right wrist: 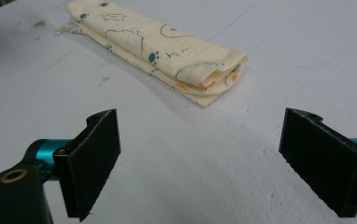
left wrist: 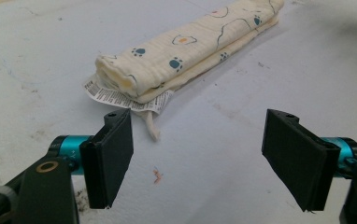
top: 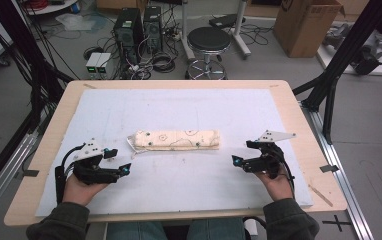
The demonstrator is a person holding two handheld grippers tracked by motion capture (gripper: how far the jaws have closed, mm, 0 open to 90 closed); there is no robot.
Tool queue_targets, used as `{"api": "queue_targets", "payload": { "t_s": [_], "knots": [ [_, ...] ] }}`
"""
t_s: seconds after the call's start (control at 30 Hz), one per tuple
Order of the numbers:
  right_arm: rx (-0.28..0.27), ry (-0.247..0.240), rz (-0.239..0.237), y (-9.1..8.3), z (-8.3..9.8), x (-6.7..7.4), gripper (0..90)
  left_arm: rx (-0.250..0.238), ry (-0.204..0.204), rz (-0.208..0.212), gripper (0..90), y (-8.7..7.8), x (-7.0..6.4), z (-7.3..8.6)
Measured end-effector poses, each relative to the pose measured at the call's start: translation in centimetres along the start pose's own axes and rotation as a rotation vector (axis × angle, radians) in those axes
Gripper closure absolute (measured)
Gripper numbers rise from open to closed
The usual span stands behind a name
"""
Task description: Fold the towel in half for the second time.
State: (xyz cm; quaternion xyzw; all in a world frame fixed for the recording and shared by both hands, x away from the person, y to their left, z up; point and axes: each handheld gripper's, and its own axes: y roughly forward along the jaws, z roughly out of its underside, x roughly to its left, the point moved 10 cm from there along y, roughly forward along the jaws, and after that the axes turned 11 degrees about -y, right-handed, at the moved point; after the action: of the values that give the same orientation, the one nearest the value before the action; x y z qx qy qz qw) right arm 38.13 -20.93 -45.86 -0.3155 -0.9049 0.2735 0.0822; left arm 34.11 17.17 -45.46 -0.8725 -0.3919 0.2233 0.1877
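Item: cream cloth [top: 177, 140] printed with blue paw marks and outlined shapes, folded into a long narrow bundle, lying flat across the middle of the pale sheet [top: 189, 102] that covers the counter [top: 47, 125]. Long axis running left to right; layers stacked evenly, edges roughly aligned, no loose corner hanging out. White care label [left wrist: 120, 98] and a short string peeking from under the left end, resting on the sheet. Left hand-held gripper [top: 114, 161] near the left end of the bundle, just short of it, jaws spread wide with nothing between them. Right hand-held gripper [top: 242, 154] off the right end, a little apart from it, jaws likewise spread and empty. Both resting low near the counter's near edge, neither touching the cloth. Status, judged from the lay of things: folding appears complete or close to it, bundle compact and tidy. Possibly left: one more fold end to end to halve the length, or a lift and removal; cannot tell which. Condition of sheet: scuffed, faint pen lines, small specks near the left jaws.
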Motion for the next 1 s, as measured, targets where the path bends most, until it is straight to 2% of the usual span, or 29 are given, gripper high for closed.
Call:
{"api": "queue_targets", "payload": {
  "t_s": [0.33, 0.5, 1.0],
  "knots": [
    [0.012, -0.002, 0.005, -0.6, 1.1, 0.5, 12.0, -0.009, -0.002, -0.015, 24.6, -0.8, -0.1, 1.0],
    [0.014, -0.004, 0.000, -0.9, 1.6, 0.8, 12.0, 0.006, 0.003, -0.022, 24.3, -0.9, -0.2, 1.8],
    [0.011, -0.001, 0.002, -2.0, 3.0, 1.6, 12.0, 0.007, 0.010, -0.041, 23.7, -1.5, -0.8, 3.0]
  ]
}}
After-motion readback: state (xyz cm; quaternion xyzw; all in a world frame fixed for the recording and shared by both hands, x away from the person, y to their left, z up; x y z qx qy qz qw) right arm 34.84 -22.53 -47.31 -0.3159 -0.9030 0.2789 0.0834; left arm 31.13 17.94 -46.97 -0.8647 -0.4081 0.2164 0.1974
